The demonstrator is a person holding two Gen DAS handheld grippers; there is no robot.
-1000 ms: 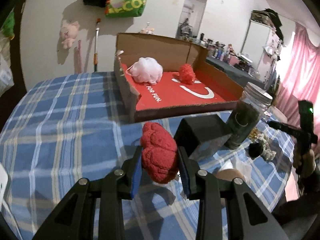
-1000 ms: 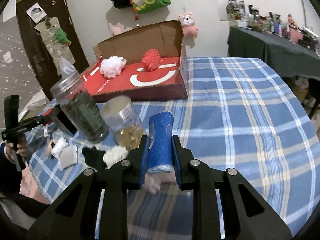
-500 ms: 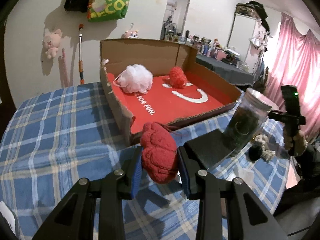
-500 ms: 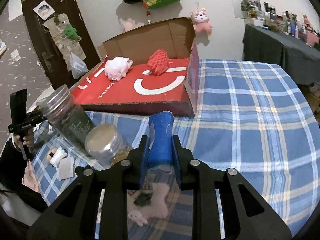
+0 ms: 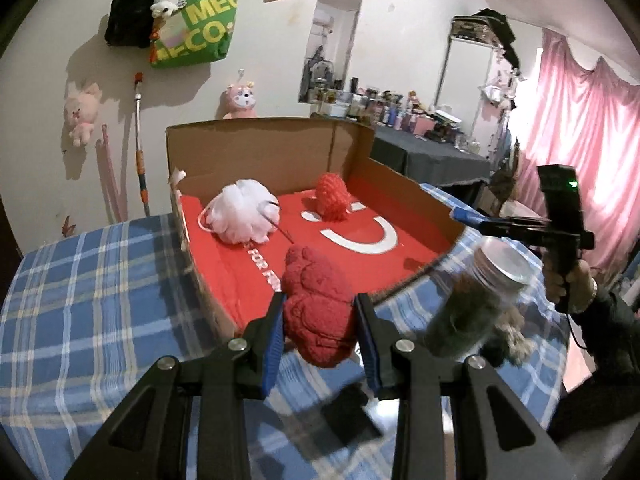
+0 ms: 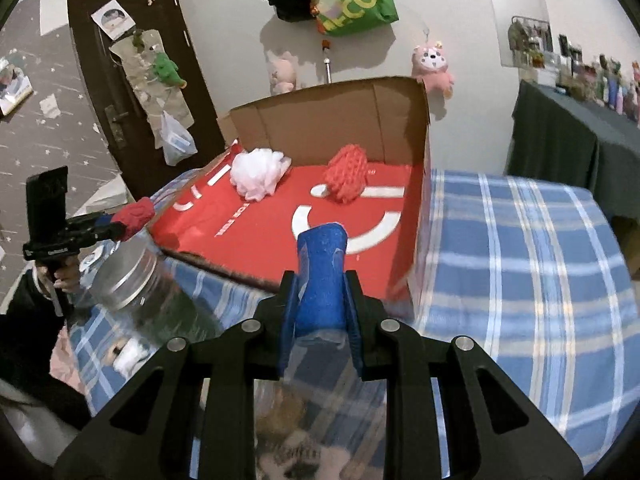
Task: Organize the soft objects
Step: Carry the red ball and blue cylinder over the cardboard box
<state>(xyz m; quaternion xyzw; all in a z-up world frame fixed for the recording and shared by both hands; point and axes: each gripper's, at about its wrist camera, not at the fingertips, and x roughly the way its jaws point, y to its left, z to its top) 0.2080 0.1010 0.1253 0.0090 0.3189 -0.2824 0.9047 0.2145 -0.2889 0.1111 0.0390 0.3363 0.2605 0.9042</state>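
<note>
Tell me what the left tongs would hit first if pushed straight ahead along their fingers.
Probably the red floor of the cardboard box: the left tongs, shut on the red knitted piece, point over its near wall. Depth is uncertain.

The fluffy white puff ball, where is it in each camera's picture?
Left wrist view: the white puff ball lies in the cardboard box, back left corner, above centre.
Right wrist view: the puff ball lies upper centre-left in the box.
Shared landmark: the red knitted ball lies just to its right in both.
</note>
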